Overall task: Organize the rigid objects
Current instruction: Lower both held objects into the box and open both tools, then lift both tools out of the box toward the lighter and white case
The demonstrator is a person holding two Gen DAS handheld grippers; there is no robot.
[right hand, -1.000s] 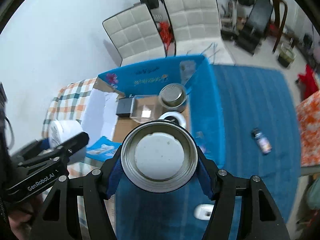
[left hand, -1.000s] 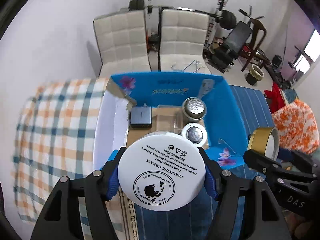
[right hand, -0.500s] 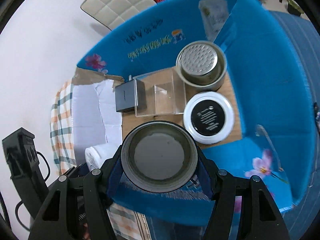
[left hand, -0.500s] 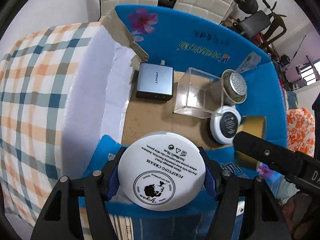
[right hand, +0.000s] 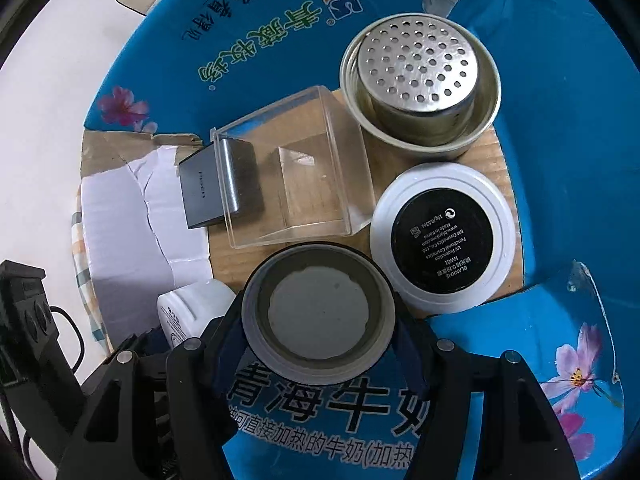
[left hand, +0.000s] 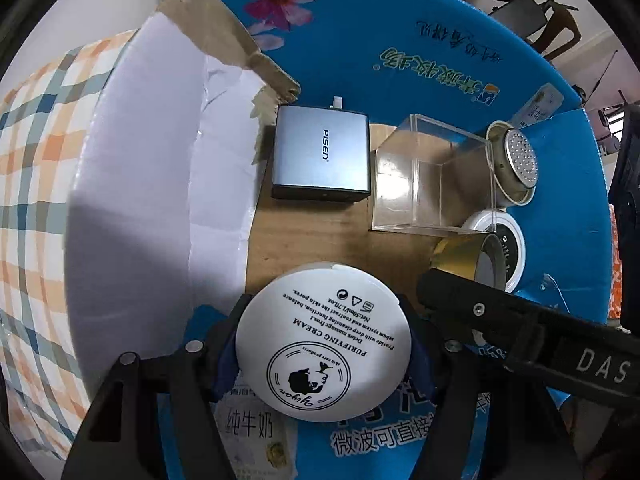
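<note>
My left gripper [left hand: 324,344] is shut on a white cream jar [left hand: 323,346], held low over the near edge of the blue cardboard box [left hand: 420,52]. My right gripper [right hand: 318,320] is shut on a gold round tin [right hand: 318,316], open side toward the camera, just above the box floor beside the left one. The tin shows gold-sided in the left wrist view [left hand: 468,258]; the white jar shows in the right wrist view [right hand: 188,312]. Inside the box lie a grey Pisen charger [left hand: 320,158], a clear plastic cube [left hand: 432,180], a perforated steel can [right hand: 420,80] and a white compact with a black label [right hand: 442,240].
The box has a torn white-lined left flap [left hand: 152,184] and stands on a plaid cloth [left hand: 36,160]. Its blue walls [right hand: 560,160] rise on the far and right sides. Bare cardboard floor [left hand: 320,236] lies between the charger and the jar.
Both grippers have moved forward and down into the box with their loads. The box contents now loom much closer, and the tin has come near the white compact.
</note>
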